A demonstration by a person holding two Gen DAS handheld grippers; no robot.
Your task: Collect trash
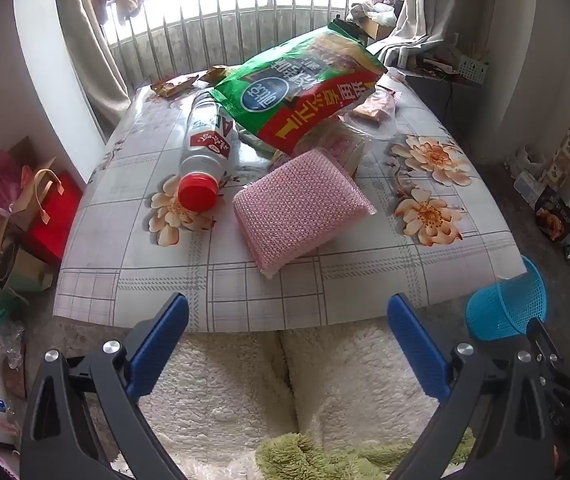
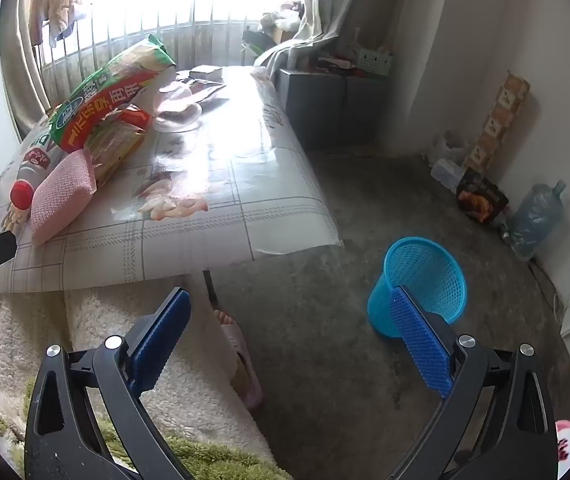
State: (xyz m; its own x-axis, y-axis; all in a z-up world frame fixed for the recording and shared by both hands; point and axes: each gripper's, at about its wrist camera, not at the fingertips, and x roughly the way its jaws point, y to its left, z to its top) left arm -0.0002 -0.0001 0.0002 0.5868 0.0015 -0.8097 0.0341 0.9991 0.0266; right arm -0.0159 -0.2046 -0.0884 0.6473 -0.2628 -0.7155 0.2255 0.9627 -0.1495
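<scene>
On the flower-print table (image 1: 365,272) lie a white bottle with a red cap (image 1: 207,148), a big green and red snack bag (image 1: 305,88) and a pink mesh sponge (image 1: 301,208). Small wrappers (image 1: 175,86) and a clear plastic lid (image 2: 179,118) sit farther back. My left gripper (image 1: 288,316) hangs open over the table's near edge, short of the sponge, holding nothing. A blue mesh basket (image 2: 421,284) stands on the floor right of the table. My right gripper (image 2: 291,312) is open and empty above the floor, its right finger in front of the basket.
A person's legs in fluffy white trousers (image 1: 245,384) and a slippered foot (image 2: 241,356) are below the grippers. Bags and a red box (image 1: 51,220) crowd the floor left of the table. A dark cabinet (image 2: 325,108), a water jug (image 2: 537,216) and packets line the right wall.
</scene>
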